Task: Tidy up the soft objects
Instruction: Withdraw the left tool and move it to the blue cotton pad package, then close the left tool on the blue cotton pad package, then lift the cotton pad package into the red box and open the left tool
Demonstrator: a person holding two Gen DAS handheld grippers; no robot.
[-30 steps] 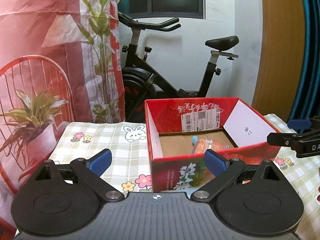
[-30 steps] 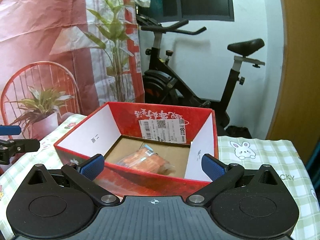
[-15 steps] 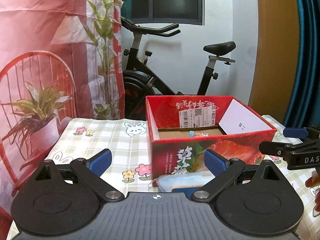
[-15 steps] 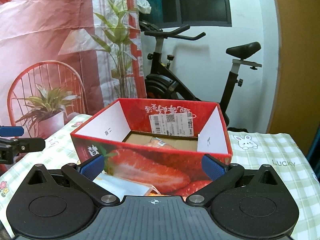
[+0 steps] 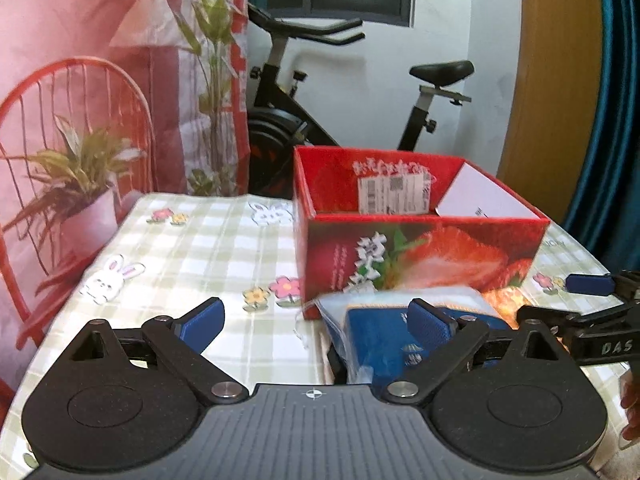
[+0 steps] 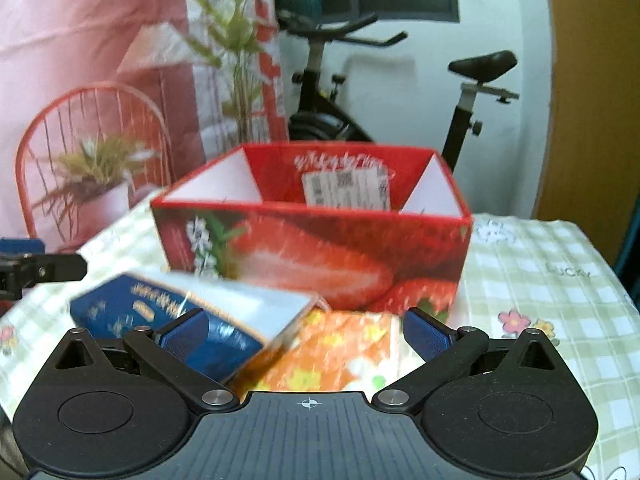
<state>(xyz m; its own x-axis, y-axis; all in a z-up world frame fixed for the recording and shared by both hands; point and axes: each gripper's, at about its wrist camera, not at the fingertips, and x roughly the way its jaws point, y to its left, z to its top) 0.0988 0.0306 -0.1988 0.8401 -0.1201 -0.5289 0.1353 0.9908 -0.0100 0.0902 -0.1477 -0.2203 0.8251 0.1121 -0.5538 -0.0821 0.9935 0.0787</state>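
A red strawberry-print box (image 5: 420, 252) (image 6: 316, 248) stands open-topped on the checked tablecloth; its inside is hidden from this low angle. In front of it lies a blue-and-white soft pack (image 5: 384, 328) (image 6: 176, 312) in clear wrap. An orange flowered pack (image 6: 340, 352) lies beside it, under the blue pack's edge. My left gripper (image 5: 316, 320) is open, its right pad over the blue pack. My right gripper (image 6: 306, 330) is open too, low over both packs. Each gripper shows at the edge of the other's view, the right gripper (image 5: 588, 300) and the left gripper (image 6: 36, 264).
The checked tablecloth (image 5: 192, 248) spreads left of the box, with more tablecloth (image 6: 552, 280) to its right. Behind the table stand an exercise bike (image 5: 360, 92), a red printed curtain (image 5: 100, 80) and a wooden door (image 5: 556, 80). A hand (image 5: 630, 408) shows at the right edge.
Both grippers have drawn back and dropped lower. The box's inside has gone out of sight, and the blue and orange packs in front of it have come into view. Both stayed open.
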